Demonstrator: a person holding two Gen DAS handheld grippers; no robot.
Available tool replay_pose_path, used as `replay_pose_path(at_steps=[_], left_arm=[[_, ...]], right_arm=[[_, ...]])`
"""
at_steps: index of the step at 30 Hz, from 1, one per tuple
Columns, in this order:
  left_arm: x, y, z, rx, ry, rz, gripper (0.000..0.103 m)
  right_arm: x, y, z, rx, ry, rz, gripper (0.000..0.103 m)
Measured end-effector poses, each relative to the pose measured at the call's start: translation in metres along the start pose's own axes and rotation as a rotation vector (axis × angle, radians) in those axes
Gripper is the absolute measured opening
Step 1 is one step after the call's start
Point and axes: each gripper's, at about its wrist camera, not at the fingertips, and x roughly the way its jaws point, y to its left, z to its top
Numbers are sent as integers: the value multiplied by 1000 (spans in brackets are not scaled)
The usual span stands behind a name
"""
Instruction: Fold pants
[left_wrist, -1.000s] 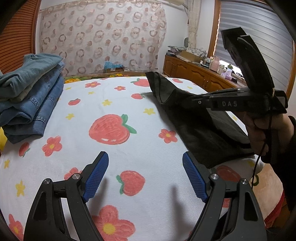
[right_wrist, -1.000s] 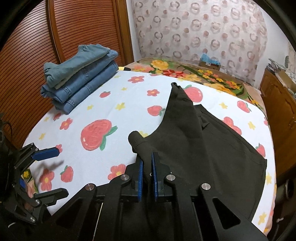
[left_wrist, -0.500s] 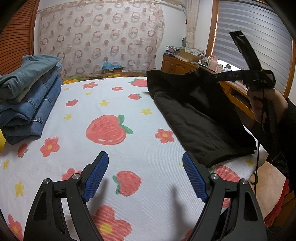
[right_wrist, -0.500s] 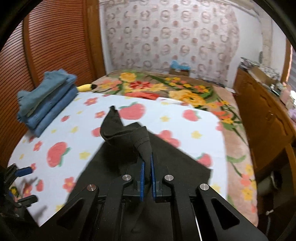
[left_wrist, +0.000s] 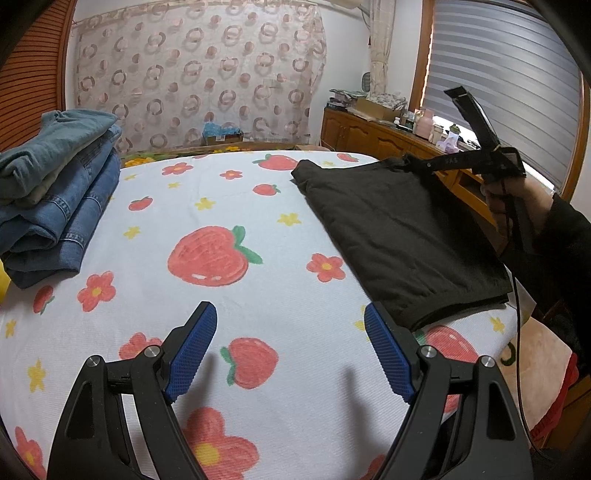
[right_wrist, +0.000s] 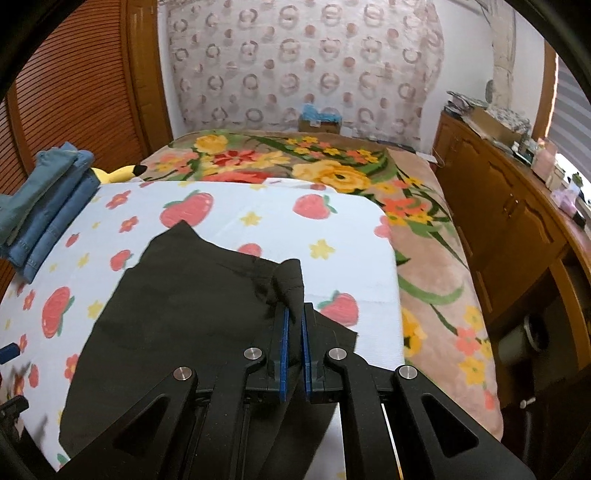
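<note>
Swinging right, the right gripper (right_wrist: 292, 332) has dragged the black cotton pants (left_wrist: 399, 236) flat, clamped on a corner; release early and it bunches. Left gripper (left_wrist: 291, 350) hangs apart, empty.

Dark pants (right_wrist: 184, 306) lie folded on the strawberry-print sheet, one corner lifted off it.

We can make out only one marking: pale letters along the arm of the right gripper (left_wrist: 410, 164), seen from the left wrist view where it reaches over the black pants (left_wrist: 399, 236). They look like "DAS" or similar, upside down and too small for us to be sure. Nothing else readable appears around that gripper.
</note>
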Motion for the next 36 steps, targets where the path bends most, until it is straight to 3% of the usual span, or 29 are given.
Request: replay_pose_path(at_steps=[4,10,16,25,31,36], left_arm=[[1,-1,0,1,1,1,83],[1,-1,0,1,1,0,83],[2,-4,-2,8,5,-2,83],[2,-5,-1,12,11,-4,83],[4,-8,1,18,16,-8,83],[4,-9,1,22,17,-10,83]], right_arm=[[-2,-7,0,12,-21,-53,6],[-4,-14,-6,46,-20,-53,6],[1,-10,-12,29,9,-22,31],[29,-29,-17,10,109,-113,32],[19,-51,-17,48,86,-128,32],[-7,-42,-31,48,42,-75,32]])
